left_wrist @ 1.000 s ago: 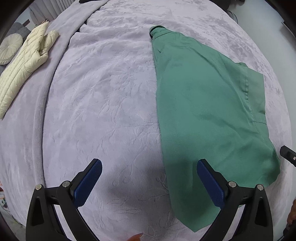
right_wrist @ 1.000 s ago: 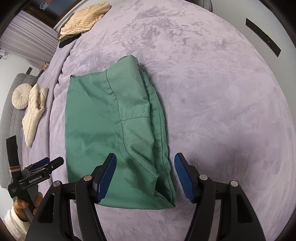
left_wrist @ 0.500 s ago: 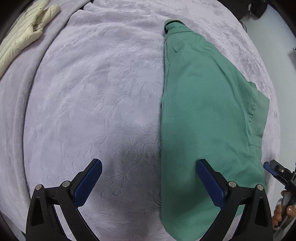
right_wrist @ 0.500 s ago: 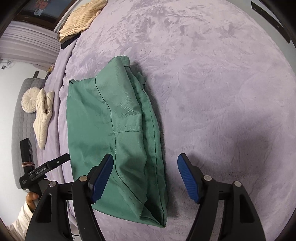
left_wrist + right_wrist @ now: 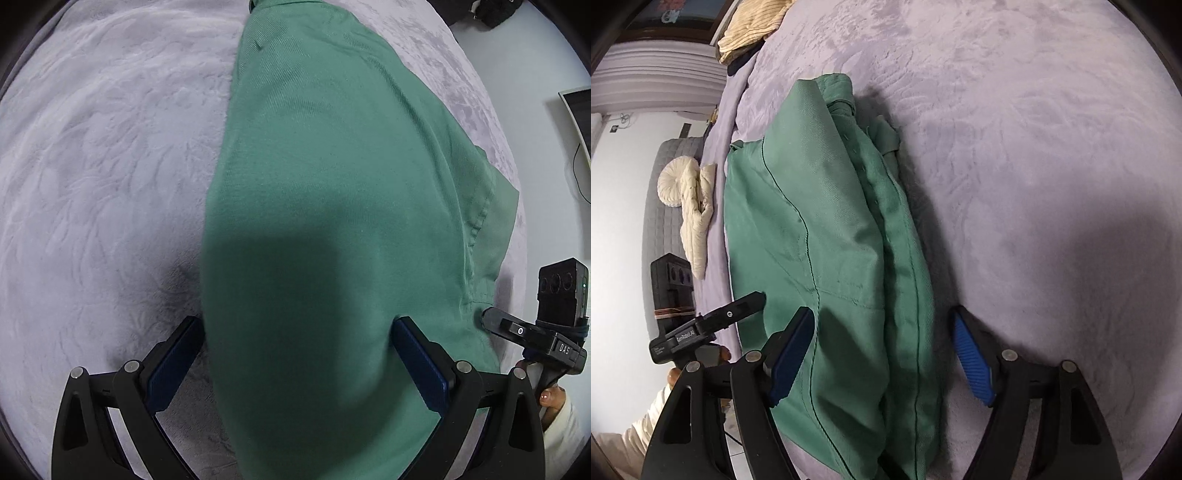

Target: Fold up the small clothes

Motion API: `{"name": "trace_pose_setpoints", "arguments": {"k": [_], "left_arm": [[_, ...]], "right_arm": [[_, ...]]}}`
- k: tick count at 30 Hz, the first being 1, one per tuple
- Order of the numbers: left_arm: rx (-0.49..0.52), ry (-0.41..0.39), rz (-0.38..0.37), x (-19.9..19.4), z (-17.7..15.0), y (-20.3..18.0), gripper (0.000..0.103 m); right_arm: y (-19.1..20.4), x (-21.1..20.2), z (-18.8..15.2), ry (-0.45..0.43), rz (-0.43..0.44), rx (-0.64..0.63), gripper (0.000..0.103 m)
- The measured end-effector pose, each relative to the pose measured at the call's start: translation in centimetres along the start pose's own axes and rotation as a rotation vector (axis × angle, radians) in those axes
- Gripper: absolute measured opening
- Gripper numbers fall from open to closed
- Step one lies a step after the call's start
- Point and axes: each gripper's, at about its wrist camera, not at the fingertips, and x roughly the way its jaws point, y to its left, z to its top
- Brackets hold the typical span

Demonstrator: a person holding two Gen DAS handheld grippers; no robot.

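Where green garment [image 5: 332, 221] spreads: blanket [image 5: 92, 166], cream jacket [image 5: 696, 218].

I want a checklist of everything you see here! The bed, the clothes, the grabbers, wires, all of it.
Surface: lilac plush blanket covering a bed.
Job's things: green garment, lying lengthwise, already folded over itself, layered edges showing.
Clutter: cream quilted jacket beside a round cushion; tan ribbed cloth at the far edge.
Grippers: left gripper and right gripper, jaws open, each straddling the garment's near end.
Cables: thin black wire on the wall.
Surroundings: white walls, pleated curtain.
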Motion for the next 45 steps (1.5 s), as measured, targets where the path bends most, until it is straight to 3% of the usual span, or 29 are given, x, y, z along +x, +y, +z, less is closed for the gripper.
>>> {"name": "trace_pose_setpoints", "arguments": {"k": [3, 8, 9, 10, 11, 13, 15, 18, 22, 29, 35, 39, 41, 43, 44, 45], "left_arm": [[0.001, 0.004, -0.030, 0.9, 0.5, -0.4, 0.102], [0.021, -0.003, 0.003, 1.7, 0.9, -1.4, 0.102], [0.028, -0.007, 0.007, 1.5, 0.8, -1.6, 0.098], [0.035, -0.015, 0.012, 1.3, 0.7, -1.9, 0.090], [0.044, -0.022, 0.019, 1.0, 0.5, -2.1, 0.086], [0.061, -0.039, 0.023, 0.2, 0.2, -2.5, 0.069], [0.073, -0.054, 0.018, -0.8, 0.0, -2.7, 0.057], [0.087, -0.068, -0.003, -2.6, -0.3, -2.8, 0.047], [0.116, -0.097, -0.028, -5.5, -1.4, -2.9, 0.047], [0.142, -0.106, -0.069, -11.2, -5.5, 1.0, 0.047], [0.113, -0.055, -0.020, -12.9, -10.8, 6.7, 0.047], [0.073, -0.003, 0.048, -11.0, -13.9, 10.4, 0.047], [0.034, 0.026, 0.059, -9.7, -14.4, 11.8, 0.048], [0.005, 0.002, 0.028, -10.2, -14.9, 12.6, 0.050], [0.007, -0.012, 0.025, -11.0, -15.2, 12.9, 0.050], [0.018, -0.023, 0.032, -11.6, -15.2, 12.7, 0.050]], "right_arm": [[0.6, 1.6, 1.1, 0.030, 0.077, -0.024, 0.081], [0.9, 3.3, 1.9, 0.032, 0.105, -0.008, 0.081], [0.9, 3.2, 1.8, 0.033, 0.104, 0.001, 0.074], [0.9, 3.3, 1.6, 0.040, 0.102, 0.012, 0.046], [0.6, 3.3, 1.4, 0.050, 0.115, 0.027, 0.035], [0.8, 2.8, 1.1, 0.039, 0.161, 0.038, 0.023], [1.7, 2.2, 0.6, 0.025, 0.230, 0.045, 0.021], [3.3, 1.5, -0.2, 0.005, 0.297, 0.058, 0.021], [5.2, 0.4, -1.8, -0.024, 0.344, 0.075, 0.021], [9.8, -0.2, -6.9, -0.035, 0.368, 0.061, 0.021], [12.0, 4.1, -13.5, -0.002, 0.394, 0.132, 0.021], [11.6, 8.8, -17.2, 0.039, 0.378, 0.212, 0.021], [11.2, 10.7, -17.7, 0.052, 0.338, 0.253, 0.023], [11.2, 10.4, -17.6, 0.037, 0.316, 0.265, 0.028], [11.3, 9.7, -17.4, 0.029, 0.287, 0.258, 0.033], [11.7, 8.8, -17.1, 0.016, 0.248, 0.234, 0.046]]}}
